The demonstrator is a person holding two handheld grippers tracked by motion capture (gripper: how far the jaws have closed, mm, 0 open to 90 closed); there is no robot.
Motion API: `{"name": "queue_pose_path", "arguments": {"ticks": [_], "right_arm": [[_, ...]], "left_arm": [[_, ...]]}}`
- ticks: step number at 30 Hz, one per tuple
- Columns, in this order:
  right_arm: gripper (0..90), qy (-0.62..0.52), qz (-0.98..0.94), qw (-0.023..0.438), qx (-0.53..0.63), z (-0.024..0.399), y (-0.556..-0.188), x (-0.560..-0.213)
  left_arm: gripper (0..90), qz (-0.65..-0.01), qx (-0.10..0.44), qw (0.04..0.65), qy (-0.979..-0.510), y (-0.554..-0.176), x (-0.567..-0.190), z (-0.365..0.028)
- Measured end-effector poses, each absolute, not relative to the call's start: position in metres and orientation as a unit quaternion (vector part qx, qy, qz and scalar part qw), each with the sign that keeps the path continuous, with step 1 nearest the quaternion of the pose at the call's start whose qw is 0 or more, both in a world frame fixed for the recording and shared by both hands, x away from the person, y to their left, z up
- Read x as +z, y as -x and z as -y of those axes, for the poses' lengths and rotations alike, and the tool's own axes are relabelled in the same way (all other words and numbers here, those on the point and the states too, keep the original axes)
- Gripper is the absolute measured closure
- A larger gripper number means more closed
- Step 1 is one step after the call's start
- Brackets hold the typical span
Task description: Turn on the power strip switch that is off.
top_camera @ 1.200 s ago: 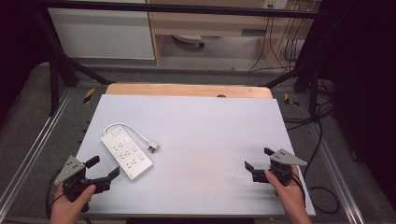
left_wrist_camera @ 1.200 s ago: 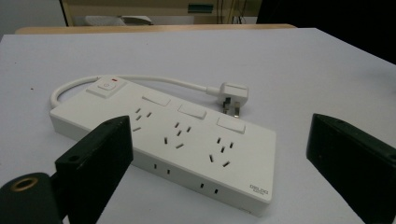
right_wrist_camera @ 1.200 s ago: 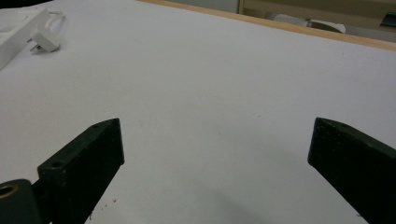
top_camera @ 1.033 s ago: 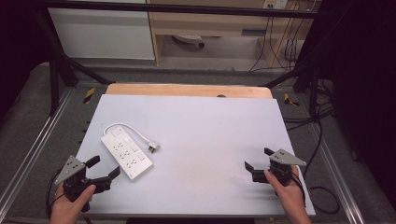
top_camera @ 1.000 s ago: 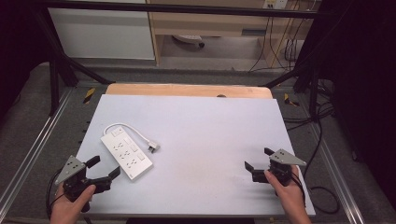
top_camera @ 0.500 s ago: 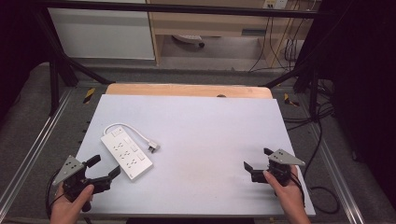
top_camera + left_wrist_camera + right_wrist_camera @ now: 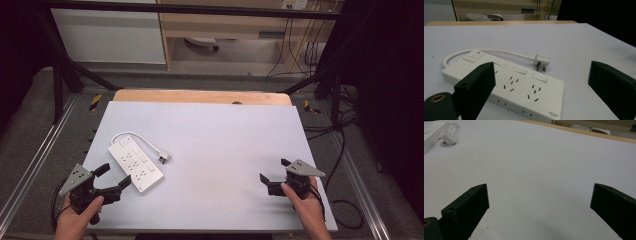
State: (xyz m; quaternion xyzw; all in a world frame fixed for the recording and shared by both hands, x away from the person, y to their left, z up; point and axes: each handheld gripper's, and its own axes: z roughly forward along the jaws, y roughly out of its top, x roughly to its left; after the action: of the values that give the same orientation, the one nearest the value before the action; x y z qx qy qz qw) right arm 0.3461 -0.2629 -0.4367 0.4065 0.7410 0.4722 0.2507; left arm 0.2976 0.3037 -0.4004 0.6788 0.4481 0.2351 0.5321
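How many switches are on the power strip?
4. One master switch with a red mark sits at the cord end of the power strip; three plain switches run in a row along its far edge, one partly behind the left gripper jaw.

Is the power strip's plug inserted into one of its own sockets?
No. In the left gripper view the plug lies on the white table beside the power strip, pins bare.

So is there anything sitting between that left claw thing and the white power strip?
Nothing visible. The left gripper is open and points straight at the power strip, with just bare white table in the gap. The strip's own cord and plug lie on its far side, out of the way.
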Motion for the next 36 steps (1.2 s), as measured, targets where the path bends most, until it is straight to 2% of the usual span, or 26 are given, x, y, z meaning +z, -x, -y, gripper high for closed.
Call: {"name": "queue_pose_path", "arguments": {"ticks": [36], "right_arm": [[2.7,-0.409,-0.746,0.246,0.465,0.263,-0.346,-0.438]], "left_arm": [[6.9,-0.429,0.240,0.531,-0.691,-0.321,-0.372,-0.295]]}}
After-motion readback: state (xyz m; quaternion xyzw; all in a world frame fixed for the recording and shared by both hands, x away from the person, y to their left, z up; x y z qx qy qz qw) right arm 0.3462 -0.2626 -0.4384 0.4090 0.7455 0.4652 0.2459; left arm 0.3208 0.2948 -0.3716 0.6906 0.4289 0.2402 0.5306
